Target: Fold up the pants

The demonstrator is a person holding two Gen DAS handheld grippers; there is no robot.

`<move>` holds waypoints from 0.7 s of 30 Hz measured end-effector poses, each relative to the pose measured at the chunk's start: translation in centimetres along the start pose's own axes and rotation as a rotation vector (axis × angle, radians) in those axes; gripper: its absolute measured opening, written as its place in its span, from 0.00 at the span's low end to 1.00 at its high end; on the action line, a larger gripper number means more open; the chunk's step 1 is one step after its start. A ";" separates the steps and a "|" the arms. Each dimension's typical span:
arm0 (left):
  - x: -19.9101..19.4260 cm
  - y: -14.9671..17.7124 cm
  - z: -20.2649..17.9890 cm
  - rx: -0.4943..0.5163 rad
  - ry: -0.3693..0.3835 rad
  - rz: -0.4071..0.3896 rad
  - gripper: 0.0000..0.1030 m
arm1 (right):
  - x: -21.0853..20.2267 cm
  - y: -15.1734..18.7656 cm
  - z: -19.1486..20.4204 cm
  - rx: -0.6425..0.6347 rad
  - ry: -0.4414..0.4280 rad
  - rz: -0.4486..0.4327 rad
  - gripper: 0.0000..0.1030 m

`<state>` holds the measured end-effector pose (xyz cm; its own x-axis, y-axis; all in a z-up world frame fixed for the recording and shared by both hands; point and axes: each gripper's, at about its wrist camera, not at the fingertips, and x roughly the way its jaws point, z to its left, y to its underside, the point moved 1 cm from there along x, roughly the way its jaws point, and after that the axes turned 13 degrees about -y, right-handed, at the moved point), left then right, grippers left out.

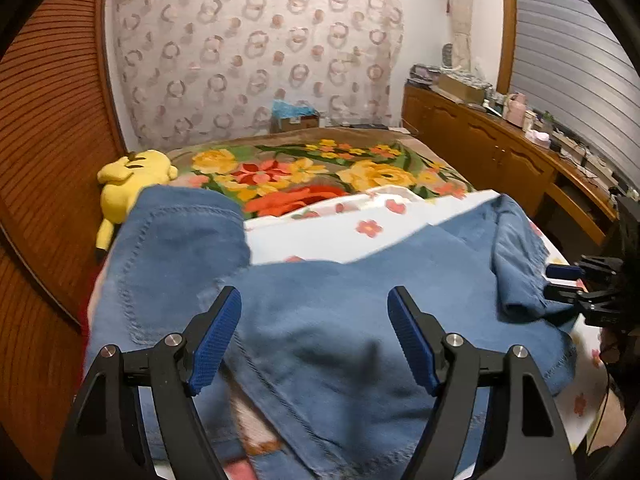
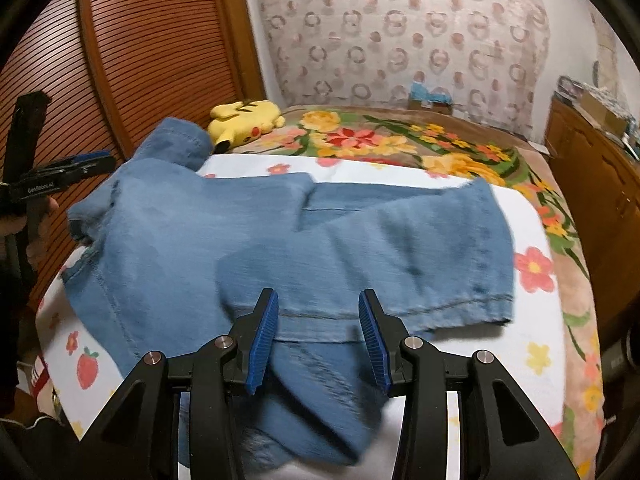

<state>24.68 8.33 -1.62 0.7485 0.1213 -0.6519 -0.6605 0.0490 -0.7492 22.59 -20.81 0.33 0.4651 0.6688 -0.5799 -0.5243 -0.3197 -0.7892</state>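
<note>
Blue denim pants (image 1: 320,320) lie loosely spread on a white flowered sheet (image 1: 320,236) on the bed, and they also show in the right wrist view (image 2: 280,240). My left gripper (image 1: 314,300) is open and empty, just above the denim near the waist end. My right gripper (image 2: 318,304) is open and empty over a hemmed leg end. The right gripper shows at the right edge of the left wrist view (image 1: 560,282) beside a raised fold of denim. The left gripper shows at the left edge of the right wrist view (image 2: 96,160).
A yellow plush toy (image 1: 128,184) lies at the bed's far left by a brown slatted wardrobe (image 1: 48,140). A flowered blanket (image 1: 320,168) covers the far half of the bed. A wooden cabinet (image 1: 500,152) with clutter runs along the right.
</note>
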 end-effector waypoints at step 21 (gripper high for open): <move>-1.5 4.3 -3.7 0.041 0.066 0.042 0.74 | -0.4 0.3 0.9 -0.049 0.092 -0.041 0.13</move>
<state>20.96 4.68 -4.33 0.7214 0.0583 -0.6901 -0.6923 0.0862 -0.7164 21.57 -20.55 0.49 0.5502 0.6181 -0.5615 -0.4693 -0.3272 -0.8201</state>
